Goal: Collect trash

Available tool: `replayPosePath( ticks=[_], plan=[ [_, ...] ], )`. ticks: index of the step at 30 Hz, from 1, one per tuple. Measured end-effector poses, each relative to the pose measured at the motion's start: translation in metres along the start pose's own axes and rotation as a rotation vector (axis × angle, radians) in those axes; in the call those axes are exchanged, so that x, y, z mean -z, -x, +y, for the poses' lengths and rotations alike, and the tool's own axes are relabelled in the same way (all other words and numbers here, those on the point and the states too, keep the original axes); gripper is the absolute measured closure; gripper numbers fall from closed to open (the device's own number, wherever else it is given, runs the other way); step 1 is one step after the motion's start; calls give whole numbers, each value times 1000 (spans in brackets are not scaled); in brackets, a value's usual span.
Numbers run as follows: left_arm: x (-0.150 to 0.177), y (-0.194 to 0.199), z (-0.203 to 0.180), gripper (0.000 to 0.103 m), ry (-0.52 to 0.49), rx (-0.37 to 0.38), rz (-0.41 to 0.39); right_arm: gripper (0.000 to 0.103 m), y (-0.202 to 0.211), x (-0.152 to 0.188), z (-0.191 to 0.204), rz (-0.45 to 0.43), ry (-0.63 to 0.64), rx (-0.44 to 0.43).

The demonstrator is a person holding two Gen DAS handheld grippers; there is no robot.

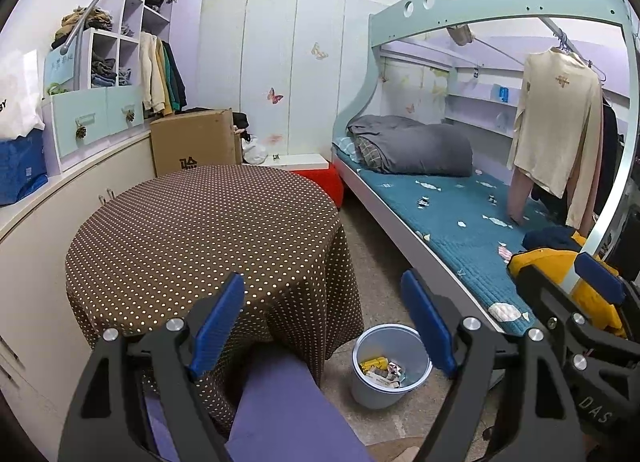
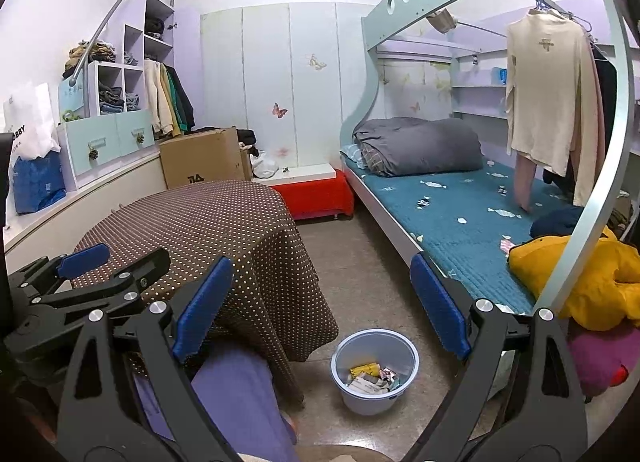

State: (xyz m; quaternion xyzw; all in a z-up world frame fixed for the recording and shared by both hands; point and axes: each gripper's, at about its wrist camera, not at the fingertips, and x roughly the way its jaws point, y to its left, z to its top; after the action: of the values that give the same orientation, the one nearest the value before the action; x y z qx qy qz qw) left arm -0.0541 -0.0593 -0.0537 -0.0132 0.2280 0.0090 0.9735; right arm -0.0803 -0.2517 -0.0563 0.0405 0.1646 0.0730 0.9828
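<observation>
A pale blue bin (image 1: pixel 372 394) (image 2: pixel 360 402) stands on the floor between the table and the bed. Inside it lies trash (image 1: pixel 380 370) (image 2: pixel 368 376): a yellow wrapper and several crumpled papers. My left gripper (image 1: pixel 324 322) hovers open above the table's near edge, its blue pads wide apart with nothing between them. It also shows at the left of the right wrist view, left gripper (image 2: pixel 116 262). My right gripper (image 2: pixel 322 306) is open too, above the floor and the bin, and empty. In the left wrist view the right gripper (image 1: pixel 560 282) shows by the bed's foot.
A round table under a brown dotted cloth (image 1: pixel 200 230) (image 2: pixel 208 230) fills the left. A bed (image 1: pixel 460 214) with a teal cover runs along the right, with a yellow garment (image 2: pixel 580 278) at its foot. A person's purple-clad leg (image 1: pixel 280 414) is below. A cardboard box (image 1: pixel 192 142) and red stool (image 2: pixel 316 192) stand behind.
</observation>
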Motion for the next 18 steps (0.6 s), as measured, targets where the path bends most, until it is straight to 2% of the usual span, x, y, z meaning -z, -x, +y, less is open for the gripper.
replayPosePath(
  ticks=[18],
  plan=[
    [0, 9, -4, 24, -6, -25, -15, 14, 3, 0, -2, -6, 1, -4]
  ],
)
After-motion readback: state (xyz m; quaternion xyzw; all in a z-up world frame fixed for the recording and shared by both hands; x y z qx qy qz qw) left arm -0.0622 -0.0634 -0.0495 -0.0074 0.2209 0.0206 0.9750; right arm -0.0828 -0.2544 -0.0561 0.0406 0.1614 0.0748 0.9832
